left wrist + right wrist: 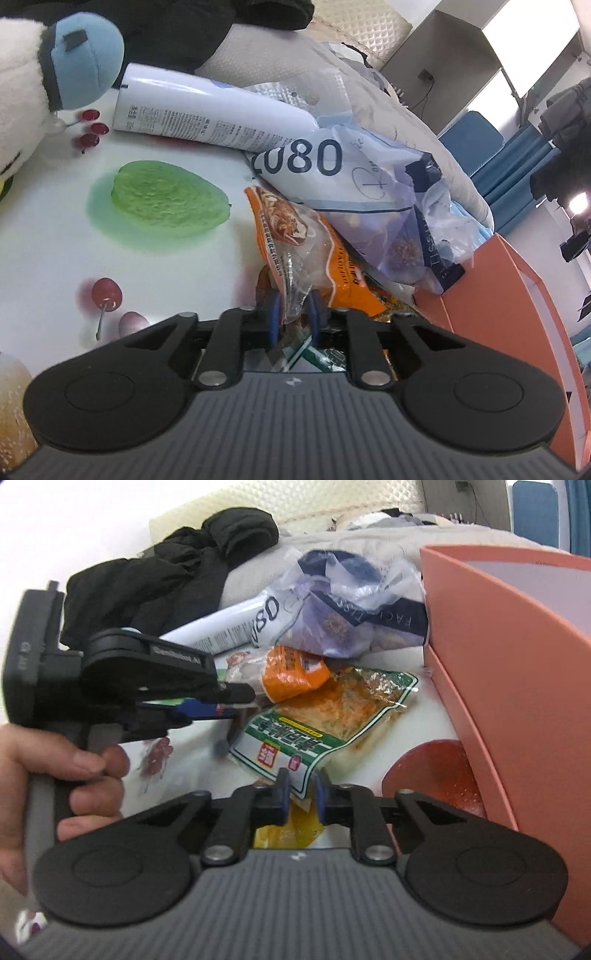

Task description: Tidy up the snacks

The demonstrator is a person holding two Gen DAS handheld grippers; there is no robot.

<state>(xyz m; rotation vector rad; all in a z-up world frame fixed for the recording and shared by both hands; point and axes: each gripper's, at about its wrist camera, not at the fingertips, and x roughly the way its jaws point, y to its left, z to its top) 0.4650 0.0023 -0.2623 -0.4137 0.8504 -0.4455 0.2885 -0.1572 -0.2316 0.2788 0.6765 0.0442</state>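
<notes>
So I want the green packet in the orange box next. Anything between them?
Nothing visible. The right gripper is shut on the green packet, and only bare table lies between it and the orange box. The orange packet sits on the other side.

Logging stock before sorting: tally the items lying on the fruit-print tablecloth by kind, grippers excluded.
Snack packets: 2, the orange crinkly plastic packet and the green-bordered clear packet.
Tissue packs: 1, the pale purple plastic facial tissue pack.
Tubes: 1, the white printed tube.
Plush toys: 1, the white and blue plush.
Boxes: 1, the salmon-pink box.
Total: 6
</notes>
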